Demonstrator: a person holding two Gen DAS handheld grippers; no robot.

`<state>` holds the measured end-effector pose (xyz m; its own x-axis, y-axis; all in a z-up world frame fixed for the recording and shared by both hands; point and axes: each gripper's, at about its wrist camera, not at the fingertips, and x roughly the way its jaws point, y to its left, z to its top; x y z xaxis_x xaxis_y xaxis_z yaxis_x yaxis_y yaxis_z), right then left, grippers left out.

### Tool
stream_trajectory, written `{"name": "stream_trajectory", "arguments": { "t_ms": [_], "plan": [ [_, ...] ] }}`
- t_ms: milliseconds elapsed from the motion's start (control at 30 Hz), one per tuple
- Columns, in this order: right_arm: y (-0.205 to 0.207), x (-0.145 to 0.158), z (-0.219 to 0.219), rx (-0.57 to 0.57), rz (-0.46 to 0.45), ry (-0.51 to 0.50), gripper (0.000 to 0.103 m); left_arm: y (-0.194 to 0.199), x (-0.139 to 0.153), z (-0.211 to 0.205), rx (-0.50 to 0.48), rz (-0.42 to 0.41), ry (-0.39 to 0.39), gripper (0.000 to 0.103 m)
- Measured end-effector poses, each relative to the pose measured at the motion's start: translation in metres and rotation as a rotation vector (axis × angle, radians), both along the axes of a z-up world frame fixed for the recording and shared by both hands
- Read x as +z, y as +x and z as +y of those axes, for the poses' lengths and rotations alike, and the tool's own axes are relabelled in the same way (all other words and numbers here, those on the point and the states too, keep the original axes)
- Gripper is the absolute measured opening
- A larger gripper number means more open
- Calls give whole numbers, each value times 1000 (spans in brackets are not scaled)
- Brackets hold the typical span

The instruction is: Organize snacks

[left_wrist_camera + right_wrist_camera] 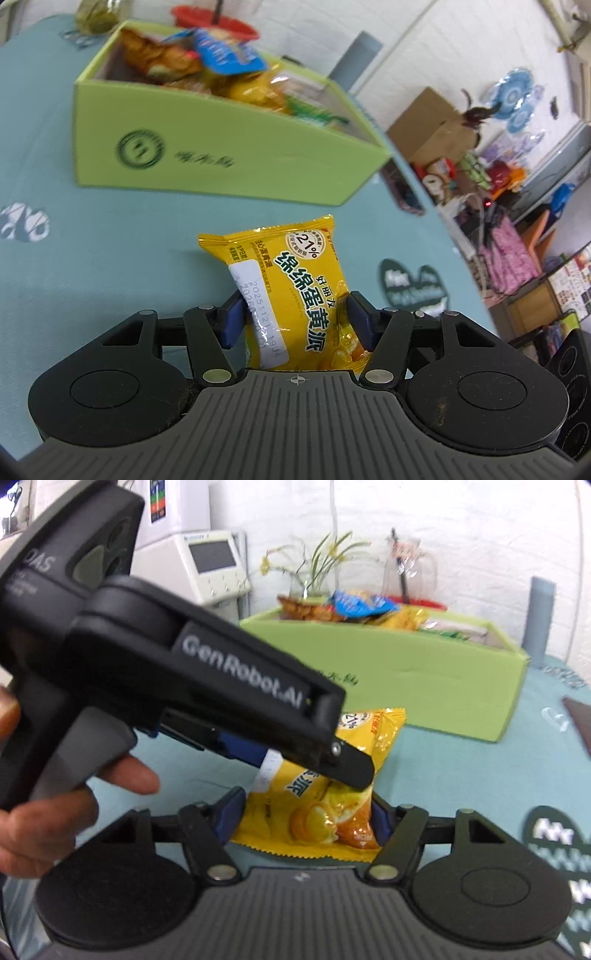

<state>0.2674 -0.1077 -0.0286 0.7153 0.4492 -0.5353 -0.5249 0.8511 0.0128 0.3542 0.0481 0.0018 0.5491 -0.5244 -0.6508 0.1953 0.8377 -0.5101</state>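
Note:
A yellow snack packet [295, 280] with green lettering stands between the blue pads of my left gripper [295, 321], which press on its two sides. In the right wrist view my right gripper [308, 816] is shut on the lower end of the same packet [317, 812]. My left gripper [314, 764], held by a hand [48, 812], comes in from the left and clamps the packet higher up. Just beyond stands an open light-green box [221, 158] [424, 686] holding several snack bags.
A teal tablecloth [92, 277] with dark printed patches [413, 284] covers the table. A red container [218, 22] and a glass jar [99, 14] stand behind the box. Past the table's right edge are a cardboard box [432, 125] and clutter. A white machine [210, 565] stands far left.

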Motion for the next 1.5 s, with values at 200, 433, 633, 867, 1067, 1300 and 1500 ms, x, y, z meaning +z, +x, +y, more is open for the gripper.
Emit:
{"name": "stream_trajectory", "arguments": {
  "t_ms": [200,433,633,867,1067,1300,1500],
  "plan": [
    [33,60,-16,-23,-148,-16,78,35,72,-28,-24,-150,10,43],
    [163,99,-20,-6,-105,11,80,143,110,-46,22,-212,141,43],
    [238,61,-17,9,34,-2,79,209,58,-39,35,-94,185,44],
    [246,48,-21,-29,29,13,95,198,50,-37,34,-162,169,58],
    [195,82,-46,-83,-87,26,101,132,95,-43,76,-341,226,71],
    [107,106,-83,-181,-142,85,102,37,130,-49,107,-445,247,82],
    [20,109,-92,-305,-187,113,102,-53,128,-49,164,-504,296,92]
  ]
}}
